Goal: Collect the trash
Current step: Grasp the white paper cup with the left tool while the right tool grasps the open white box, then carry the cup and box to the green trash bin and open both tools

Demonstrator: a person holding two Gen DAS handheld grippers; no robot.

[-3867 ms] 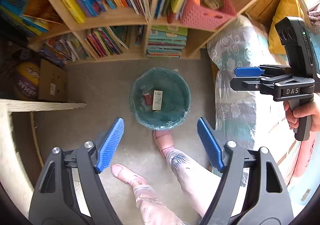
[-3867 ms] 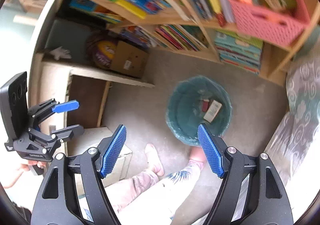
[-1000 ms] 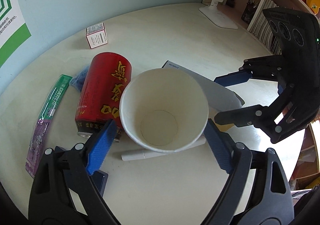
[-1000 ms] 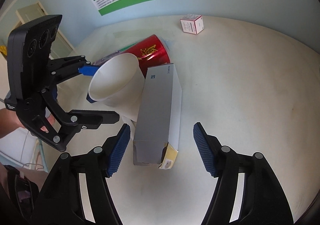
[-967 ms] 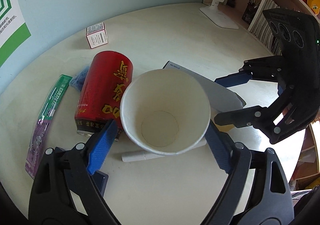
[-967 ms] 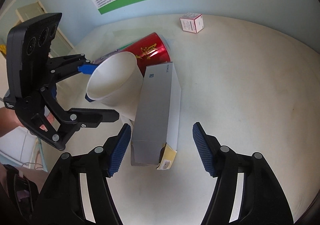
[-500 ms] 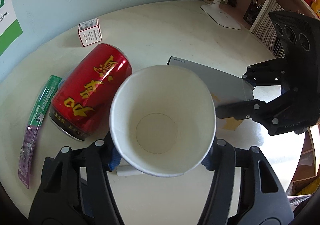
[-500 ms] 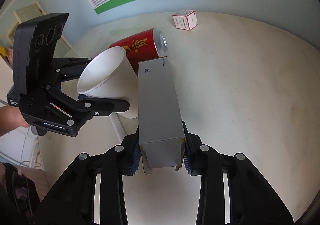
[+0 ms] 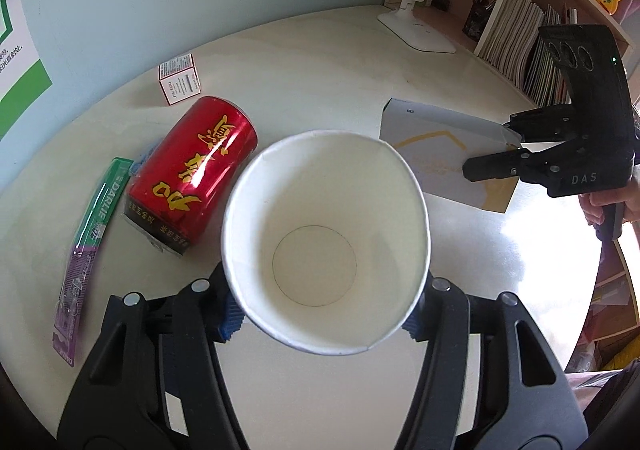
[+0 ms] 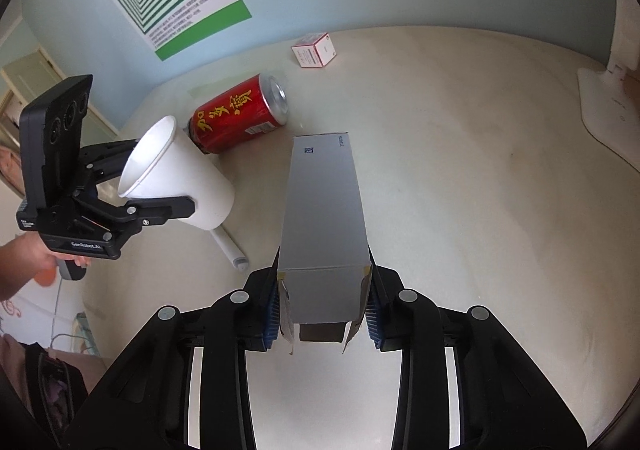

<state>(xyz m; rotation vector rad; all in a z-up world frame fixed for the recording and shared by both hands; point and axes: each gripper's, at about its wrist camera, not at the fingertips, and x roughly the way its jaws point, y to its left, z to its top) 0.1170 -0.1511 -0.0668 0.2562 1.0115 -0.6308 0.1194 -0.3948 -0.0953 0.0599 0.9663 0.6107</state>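
An empty white paper cup (image 9: 326,246) fills the middle of the left wrist view, with my left gripper (image 9: 322,320) shut on its sides; the right wrist view shows the same cup (image 10: 180,173) tilted, just off the round cream table (image 10: 480,177). My right gripper (image 10: 322,310) is shut on the near end of a long grey carton (image 10: 324,213), end flaps hanging open. From the left wrist the carton (image 9: 440,153) shows at the right, held by my right gripper (image 9: 508,149). A red drink can (image 9: 192,177) lies on its side left of the cup.
A green and purple toothpaste pack (image 9: 90,226) lies at the table's left edge. A small white and pink box (image 9: 179,78) sits near the wall. A white tube (image 10: 230,248) lies by the cup. A white lamp base (image 9: 416,31) and bookshelves (image 9: 516,41) stand at the right.
Both grippers went from open around the cup and the carton to shut on them. The cup and carton have come slightly off the table, and the carton has swung away from the can.
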